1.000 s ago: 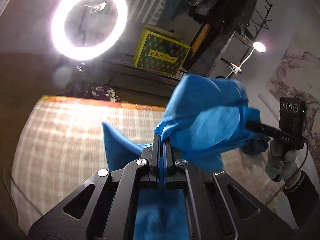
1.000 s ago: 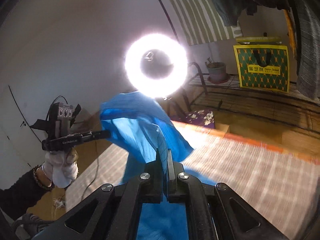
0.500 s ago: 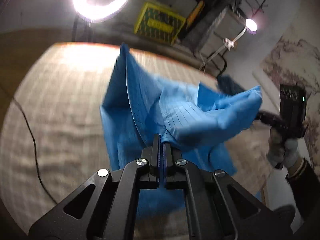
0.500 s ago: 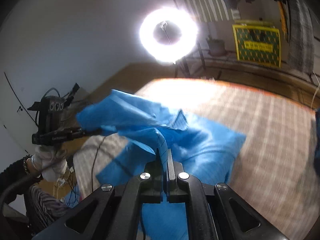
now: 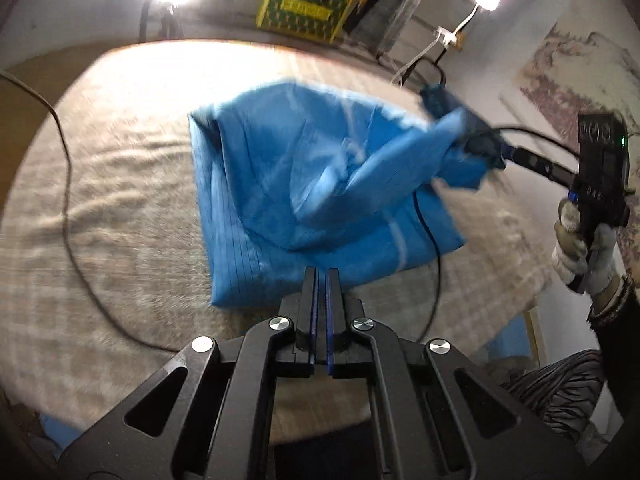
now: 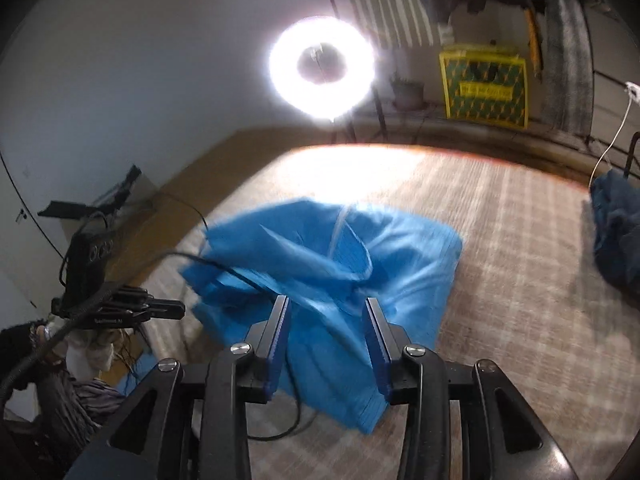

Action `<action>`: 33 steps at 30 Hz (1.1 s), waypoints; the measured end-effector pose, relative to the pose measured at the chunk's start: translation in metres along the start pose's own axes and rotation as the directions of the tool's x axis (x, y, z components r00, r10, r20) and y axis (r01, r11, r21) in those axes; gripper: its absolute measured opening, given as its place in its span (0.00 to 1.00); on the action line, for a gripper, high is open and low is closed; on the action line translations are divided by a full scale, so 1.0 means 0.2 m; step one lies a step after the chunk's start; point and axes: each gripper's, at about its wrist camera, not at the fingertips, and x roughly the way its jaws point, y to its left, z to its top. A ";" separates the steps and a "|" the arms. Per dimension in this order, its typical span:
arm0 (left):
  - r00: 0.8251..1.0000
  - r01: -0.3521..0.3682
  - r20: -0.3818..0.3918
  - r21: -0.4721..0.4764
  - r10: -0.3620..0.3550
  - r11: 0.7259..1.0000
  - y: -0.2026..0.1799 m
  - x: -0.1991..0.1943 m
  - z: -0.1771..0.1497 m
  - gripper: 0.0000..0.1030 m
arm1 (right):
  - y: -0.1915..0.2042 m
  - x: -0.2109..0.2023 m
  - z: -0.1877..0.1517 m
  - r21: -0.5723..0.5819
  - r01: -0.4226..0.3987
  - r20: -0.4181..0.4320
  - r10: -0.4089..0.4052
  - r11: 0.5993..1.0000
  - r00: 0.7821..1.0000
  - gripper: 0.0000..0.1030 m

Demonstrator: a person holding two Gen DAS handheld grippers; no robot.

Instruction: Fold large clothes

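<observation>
Large blue pinstriped cloth garment (image 5: 312, 184) lies bunched on the beige checked bed cover (image 5: 120, 184), just ahead of both tools.

Left hand-held gripper (image 5: 320, 280): fingers nearly closed, thin gap, nothing between them; tips sit at the garment's near edge, cloth not caught.

Right hand-held gripper (image 6: 326, 312): released, jaws spread wide, garment directly beyond and below the tips. In the left wrist view its tips are at the garment's raised far-right corner, motion-blurred; contact unclear.

Judgement: garment laid down so it can be flattened and re-gripped for a fold. Black cable (image 5: 68, 184) loops across the bed cover left of the garment, a snag risk.
</observation>
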 end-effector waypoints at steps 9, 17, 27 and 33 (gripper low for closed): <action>0.979 0.035 0.200 0.015 -0.037 0.999 -0.25 -0.71 0.03 0.01 | 0.31 -0.65 -0.02 -0.048 0.003 0.187 0.006 0.999 0.982 0.47; 0.936 0.064 0.343 0.048 -0.077 0.997 -0.52 -1.36 0.04 0.30 | 0.56 -1.17 -0.08 -0.114 0.006 0.323 0.031 0.993 0.946 0.51; 0.912 0.089 0.397 0.051 -0.103 0.995 -0.67 -1.70 0.12 0.59 | 0.58 -1.47 -0.11 -0.064 -0.040 0.411 0.063 0.997 0.910 0.69; 0.946 0.158 0.303 -0.110 -0.118 0.981 -0.40 -1.27 0.13 0.59 | 0.52 -1.15 -0.21 0.027 -0.076 0.319 0.063 0.997 0.946 0.74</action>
